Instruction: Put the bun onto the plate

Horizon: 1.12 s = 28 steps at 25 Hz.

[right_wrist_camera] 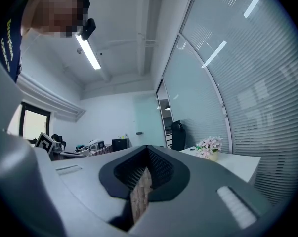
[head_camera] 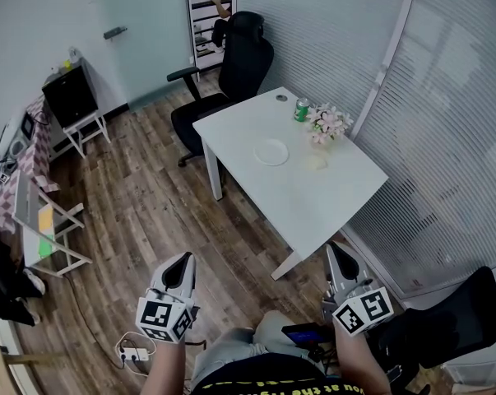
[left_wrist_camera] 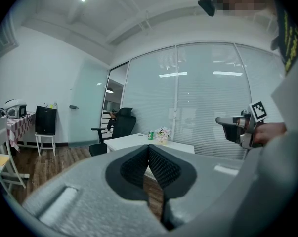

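Observation:
A white round plate [head_camera: 271, 151] lies in the middle of the white table [head_camera: 330, 196]. To its right rests a pale bun [head_camera: 317, 163], small and faint from here. Both grippers are held low in front of me, well short of the table and over the wood floor. My left gripper [head_camera: 184, 258] has its jaws together with nothing between them, as the left gripper view [left_wrist_camera: 149, 147] shows. The right gripper [head_camera: 335, 250] is likewise shut and empty [right_wrist_camera: 149, 150]. From the gripper views the plate and the bun cannot be made out.
A green can [head_camera: 302, 109] and a pot of pink flowers [head_camera: 328, 124] stand at the table's far side. A black office chair [head_camera: 231, 76] sits behind the table. Glass walls with blinds run along the right. Folding tables [head_camera: 38, 216] and a white stand [head_camera: 75, 105] line the left wall.

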Each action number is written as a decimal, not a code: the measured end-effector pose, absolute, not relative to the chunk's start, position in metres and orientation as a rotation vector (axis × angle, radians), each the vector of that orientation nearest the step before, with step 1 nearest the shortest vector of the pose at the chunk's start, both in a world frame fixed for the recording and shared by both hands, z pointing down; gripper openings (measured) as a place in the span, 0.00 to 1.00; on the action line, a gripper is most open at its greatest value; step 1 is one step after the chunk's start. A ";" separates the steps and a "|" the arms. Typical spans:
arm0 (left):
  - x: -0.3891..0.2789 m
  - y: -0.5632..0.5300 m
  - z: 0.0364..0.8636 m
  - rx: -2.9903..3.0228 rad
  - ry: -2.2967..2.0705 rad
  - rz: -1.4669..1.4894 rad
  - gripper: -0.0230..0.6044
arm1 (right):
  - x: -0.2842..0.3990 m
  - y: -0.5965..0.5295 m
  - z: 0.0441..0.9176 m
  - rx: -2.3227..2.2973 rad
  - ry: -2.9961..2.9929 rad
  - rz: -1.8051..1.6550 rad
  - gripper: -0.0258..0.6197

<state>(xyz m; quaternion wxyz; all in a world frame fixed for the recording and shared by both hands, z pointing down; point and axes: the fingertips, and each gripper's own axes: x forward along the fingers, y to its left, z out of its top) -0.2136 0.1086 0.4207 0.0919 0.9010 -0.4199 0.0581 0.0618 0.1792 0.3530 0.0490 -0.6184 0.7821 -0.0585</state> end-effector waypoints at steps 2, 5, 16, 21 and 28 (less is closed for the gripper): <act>-0.214 0.109 0.423 2.669 -1.247 0.177 0.04 | 0.062 0.178 0.354 -1.885 2.385 -0.184 0.05; -0.215 0.109 0.426 2.661 -1.250 0.181 0.04 | 0.063 0.177 0.355 -1.888 2.383 -0.192 0.05; -0.212 0.091 0.434 2.638 -1.285 0.185 0.04 | 0.076 0.154 0.360 -1.870 2.372 -0.171 0.05; -0.200 0.075 0.436 2.641 -1.281 0.192 0.04 | 0.087 0.132 0.363 -1.862 2.364 -0.187 0.05; -0.187 0.046 0.441 2.628 -1.282 0.206 0.04 | 0.097 0.100 0.370 -1.852 2.379 -0.221 0.05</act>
